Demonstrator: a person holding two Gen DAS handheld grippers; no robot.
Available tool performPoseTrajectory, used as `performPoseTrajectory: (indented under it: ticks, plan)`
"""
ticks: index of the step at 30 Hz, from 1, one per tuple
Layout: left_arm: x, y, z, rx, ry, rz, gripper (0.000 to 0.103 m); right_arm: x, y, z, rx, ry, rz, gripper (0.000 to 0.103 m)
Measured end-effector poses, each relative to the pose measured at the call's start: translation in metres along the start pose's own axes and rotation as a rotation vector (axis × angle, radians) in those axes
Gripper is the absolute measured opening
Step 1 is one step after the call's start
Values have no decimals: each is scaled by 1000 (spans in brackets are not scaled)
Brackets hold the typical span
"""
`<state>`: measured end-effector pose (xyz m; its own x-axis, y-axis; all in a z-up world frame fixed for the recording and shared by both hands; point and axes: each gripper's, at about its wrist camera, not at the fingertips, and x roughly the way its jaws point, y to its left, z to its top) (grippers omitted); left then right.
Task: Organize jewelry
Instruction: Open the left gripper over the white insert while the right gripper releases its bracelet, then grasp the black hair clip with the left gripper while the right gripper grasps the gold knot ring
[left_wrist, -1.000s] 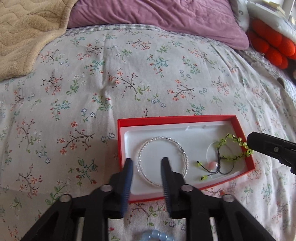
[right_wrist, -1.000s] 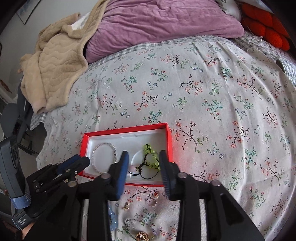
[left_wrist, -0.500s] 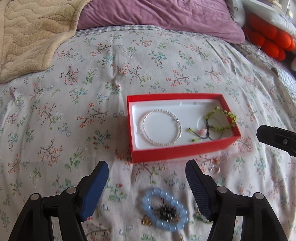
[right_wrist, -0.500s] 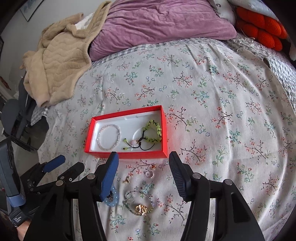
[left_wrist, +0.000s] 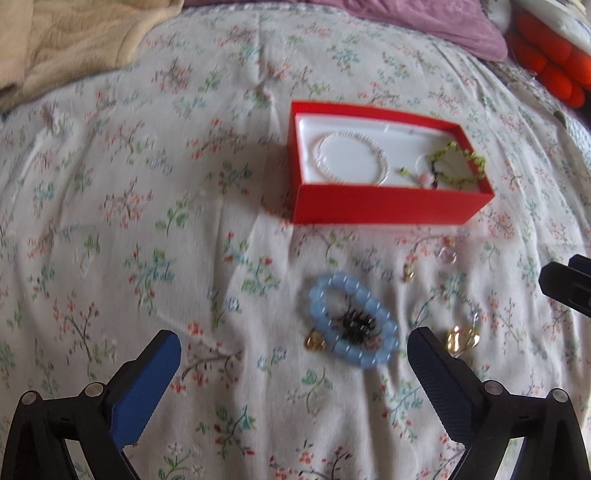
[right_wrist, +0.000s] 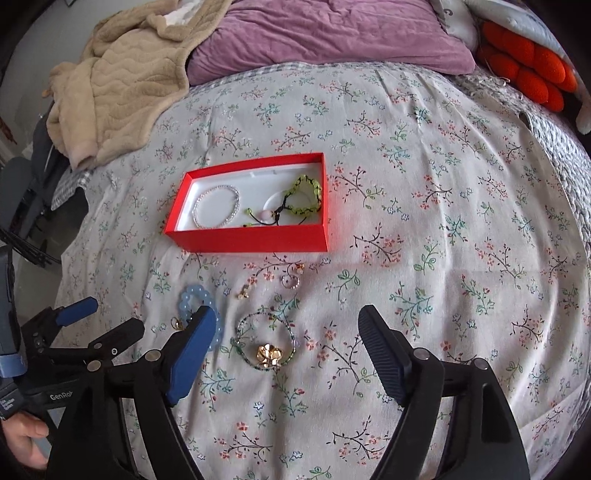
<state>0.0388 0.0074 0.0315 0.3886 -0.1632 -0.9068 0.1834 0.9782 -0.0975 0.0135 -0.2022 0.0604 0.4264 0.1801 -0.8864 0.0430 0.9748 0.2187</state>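
A red box with a white lining sits on the floral bedspread. It holds a silver bracelet and a green beaded bracelet. In front of it lie a blue bead bracelet, a thin bracelet with a gold flower charm, a ring and small earrings. My left gripper is open and empty, just short of the blue bracelet. My right gripper is open and empty over the charm bracelet.
A beige blanket and a purple pillow lie at the head of the bed. Orange cushions sit at the far right. The bed's left edge drops to a dark chair.
Both grippers have opened wide and pulled back from the red box toward the loose jewelry on the bedspread. The silver and green bracelets stay in the box.
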Motion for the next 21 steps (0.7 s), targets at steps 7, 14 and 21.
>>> performPoseTrajectory:
  ticks: [7, 14, 21]
  plan:
    - [19, 15, -18, -18, 73, -7, 101, 25, -5, -23, 0, 90, -48, 84]
    - [27, 10, -29, 42, 101, -14, 101, 39, -3, -37, -22, 165, -77, 84]
    - [36, -5, -42, 187, 82, -7, 101, 49, -1, -39, 5, 215, 9, 84]
